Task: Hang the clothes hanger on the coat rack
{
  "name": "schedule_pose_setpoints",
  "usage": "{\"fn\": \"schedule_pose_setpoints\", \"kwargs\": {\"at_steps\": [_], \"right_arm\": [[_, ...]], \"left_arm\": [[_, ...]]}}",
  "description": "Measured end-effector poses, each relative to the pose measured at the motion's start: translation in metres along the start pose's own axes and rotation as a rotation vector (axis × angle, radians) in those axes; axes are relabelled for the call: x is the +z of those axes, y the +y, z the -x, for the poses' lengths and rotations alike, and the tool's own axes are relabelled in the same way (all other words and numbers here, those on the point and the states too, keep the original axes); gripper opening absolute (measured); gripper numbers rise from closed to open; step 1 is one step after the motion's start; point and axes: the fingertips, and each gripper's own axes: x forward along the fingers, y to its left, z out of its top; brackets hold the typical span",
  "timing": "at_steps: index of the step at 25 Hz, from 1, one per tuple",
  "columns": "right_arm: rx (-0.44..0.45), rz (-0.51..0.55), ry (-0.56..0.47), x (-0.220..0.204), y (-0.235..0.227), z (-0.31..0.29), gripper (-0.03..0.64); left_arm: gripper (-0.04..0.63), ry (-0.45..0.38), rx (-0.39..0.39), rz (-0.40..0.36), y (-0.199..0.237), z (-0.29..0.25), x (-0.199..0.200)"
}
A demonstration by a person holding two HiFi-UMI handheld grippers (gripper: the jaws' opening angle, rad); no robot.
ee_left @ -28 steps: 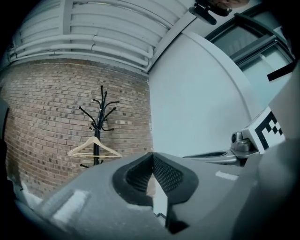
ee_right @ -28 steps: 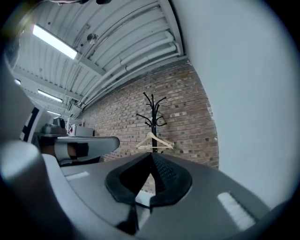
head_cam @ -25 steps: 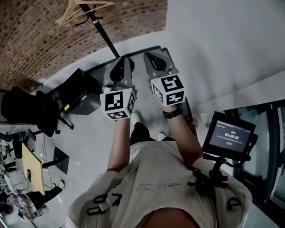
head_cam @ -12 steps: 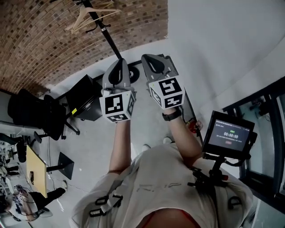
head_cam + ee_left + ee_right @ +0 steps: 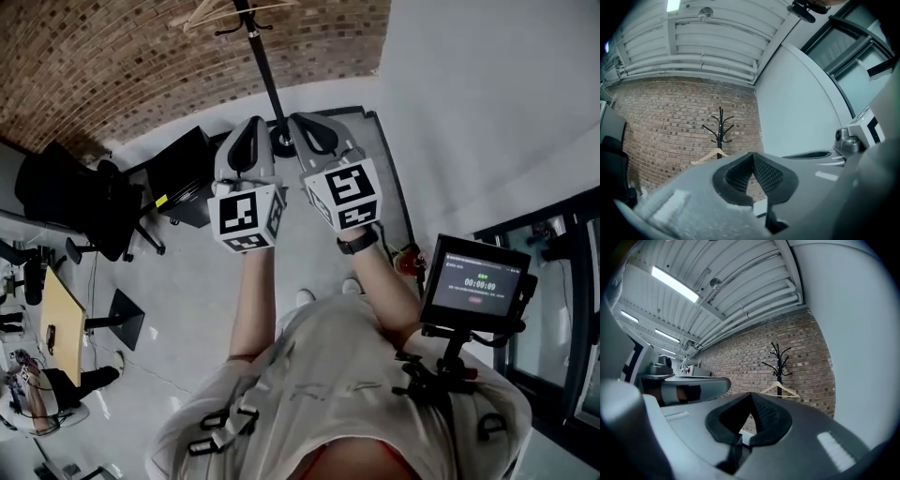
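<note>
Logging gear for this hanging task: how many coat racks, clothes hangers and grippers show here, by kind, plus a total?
coat rack: 1
wooden clothes hanger: 1
grippers, left gripper and right gripper: 2
Total: 4

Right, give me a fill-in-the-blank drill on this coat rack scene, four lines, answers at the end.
The coat rack stands against a ____ wall.
The hanger hanging on it is made of ____.
The left tool and right tool both have their jaws ____, holding nothing.
The screen is mounted at the person's ____ side.
Answers: brick; wood; shut; right.
</note>
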Motion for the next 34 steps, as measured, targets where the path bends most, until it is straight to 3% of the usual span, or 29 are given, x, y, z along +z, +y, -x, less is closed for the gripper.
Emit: {"fn": "schedule_pose_setpoints", "kwargs": {"at_steps": [6, 23, 34], "right_arm": [[0.029, 0.029, 0.027, -0.012, 0.034, 0.004, 0.005], [-0.061, 0.045, 0.057, -0.011, 0.006, 0.004, 0.005], [-0.055, 0.065, 0.069, 0.002, 0.026, -0.016, 0.005]], "left_arm": [[0.001, 0.001, -0.010, 0.036, 0.005, 0.019, -0.011], [0.000, 0.006, -0.077, 0.047, -0.001, -0.003, -0.012], [0.000, 0.000, -0.105, 0.055, 0.015, -0.004, 0.003]]}}
